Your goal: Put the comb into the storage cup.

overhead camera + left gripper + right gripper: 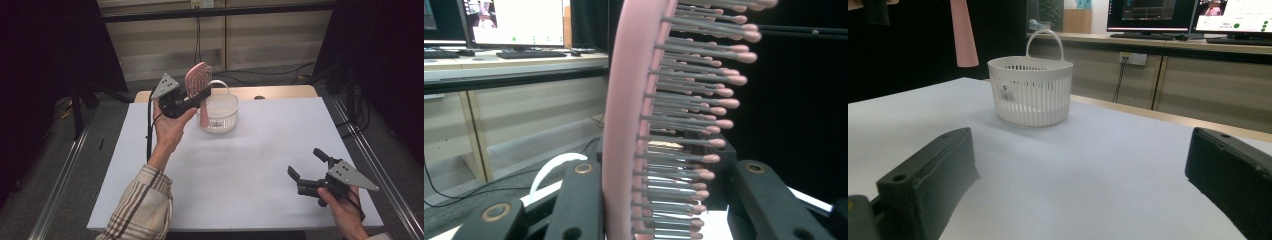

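The right tongs (306, 167) rest spread and empty on the white tabletop (250, 165), well apart from the white basket (218, 112). Above the basket, the left tongs (197, 95) pinch a pink hairbrush (198, 80), handle hanging down.

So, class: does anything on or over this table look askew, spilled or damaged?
Nothing stands out. The white basket stands upright on the table, and the pink hairbrush is gripped in the left tongs.
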Available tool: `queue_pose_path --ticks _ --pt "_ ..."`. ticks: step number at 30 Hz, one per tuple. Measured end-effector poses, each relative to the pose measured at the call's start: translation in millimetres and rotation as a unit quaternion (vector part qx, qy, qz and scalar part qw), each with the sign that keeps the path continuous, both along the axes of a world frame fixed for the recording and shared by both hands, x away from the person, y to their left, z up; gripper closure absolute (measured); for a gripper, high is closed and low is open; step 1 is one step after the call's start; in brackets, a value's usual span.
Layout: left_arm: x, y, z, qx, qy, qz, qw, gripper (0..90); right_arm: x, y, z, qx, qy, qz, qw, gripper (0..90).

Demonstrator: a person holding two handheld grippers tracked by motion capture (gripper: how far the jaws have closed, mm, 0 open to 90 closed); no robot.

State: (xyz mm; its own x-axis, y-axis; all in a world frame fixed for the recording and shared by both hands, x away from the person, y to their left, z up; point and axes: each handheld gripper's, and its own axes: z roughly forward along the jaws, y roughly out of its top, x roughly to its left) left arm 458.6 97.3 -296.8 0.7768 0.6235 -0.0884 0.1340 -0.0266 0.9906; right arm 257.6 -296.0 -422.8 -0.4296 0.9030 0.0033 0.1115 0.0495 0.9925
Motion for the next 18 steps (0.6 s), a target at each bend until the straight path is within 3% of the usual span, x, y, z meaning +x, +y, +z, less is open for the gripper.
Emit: queue_pose_path --ticks 12,18 --pt "12.0 -6.5 18.1 -0.002 -0.015 0.012 0.9998 63.1 -0.4 -0.7 -0.1 0.001 0.000 0.002 1.0000 0.0" --pt "21.3 -12.1 20.2 -0.001 -0.025 0.020 0.9995 63.1 -0.7 -0.3 -0.2 -0.001 -0.002 0.001 1.0000 0.0"
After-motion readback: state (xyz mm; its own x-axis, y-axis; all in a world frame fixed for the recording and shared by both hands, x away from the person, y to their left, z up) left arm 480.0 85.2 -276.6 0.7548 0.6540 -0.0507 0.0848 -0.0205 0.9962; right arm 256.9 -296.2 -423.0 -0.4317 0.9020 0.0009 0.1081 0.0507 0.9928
